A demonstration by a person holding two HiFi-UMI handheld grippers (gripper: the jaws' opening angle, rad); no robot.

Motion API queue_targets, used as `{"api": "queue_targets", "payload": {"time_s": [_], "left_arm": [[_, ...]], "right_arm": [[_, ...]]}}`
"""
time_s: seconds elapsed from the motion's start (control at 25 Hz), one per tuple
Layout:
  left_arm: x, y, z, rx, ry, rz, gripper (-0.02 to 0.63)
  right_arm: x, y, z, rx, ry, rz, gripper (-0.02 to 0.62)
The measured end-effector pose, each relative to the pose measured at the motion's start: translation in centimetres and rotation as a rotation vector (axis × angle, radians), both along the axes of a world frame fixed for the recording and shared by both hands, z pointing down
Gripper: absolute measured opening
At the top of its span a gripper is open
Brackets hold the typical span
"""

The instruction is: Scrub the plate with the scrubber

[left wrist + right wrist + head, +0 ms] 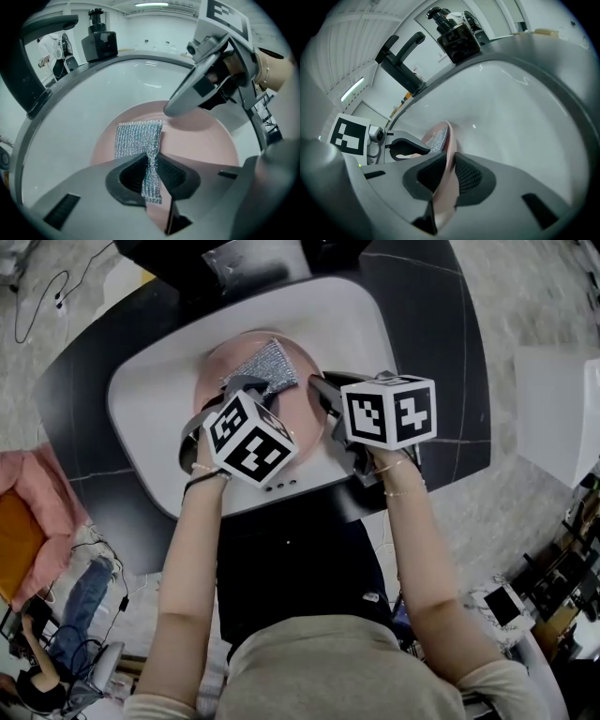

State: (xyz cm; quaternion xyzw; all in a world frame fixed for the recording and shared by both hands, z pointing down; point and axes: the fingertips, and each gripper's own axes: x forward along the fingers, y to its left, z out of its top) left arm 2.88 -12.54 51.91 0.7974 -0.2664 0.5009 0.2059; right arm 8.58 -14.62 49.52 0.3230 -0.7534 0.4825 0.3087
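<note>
Plate [197, 136] looks rigid, slick; right hand-held gripper [450, 171] pinches its rim. Scrubber [138, 138] likely floppy, light mesh; left hand-held gripper [151, 174] pinches its near end.

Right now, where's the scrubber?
In the head view, the scrubber lies on the pink plate in the sink, pinched by the left gripper.

A white sink [141, 418] set into a dark counter [84, 399] holds a pink plate [208, 381], with a black tap [405, 70] at its far edge.
</note>
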Motion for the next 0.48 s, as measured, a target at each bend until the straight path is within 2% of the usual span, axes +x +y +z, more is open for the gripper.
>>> {"api": "queue_targets", "payload": {"time_s": [0.24,0.36,0.48], "left_arm": [[-3.0,-0.4,1.5,-0.002,-0.099,-0.012,0.078],[-3.8,-0.2,1.7,-0.012,-0.103,-0.029,0.078],[-4.3,0.9,1.8,-0.037,-0.124,-0.004,0.078]], "right_arm": [[0.0,-0.1,0.1,-0.006,-0.008,0.009,0.065],[-0.1,-0.2,0.1,-0.006,-0.016,0.012,0.064],[-0.1,-0.2,0.0,-0.009,-0.024,0.014,0.064]]}}
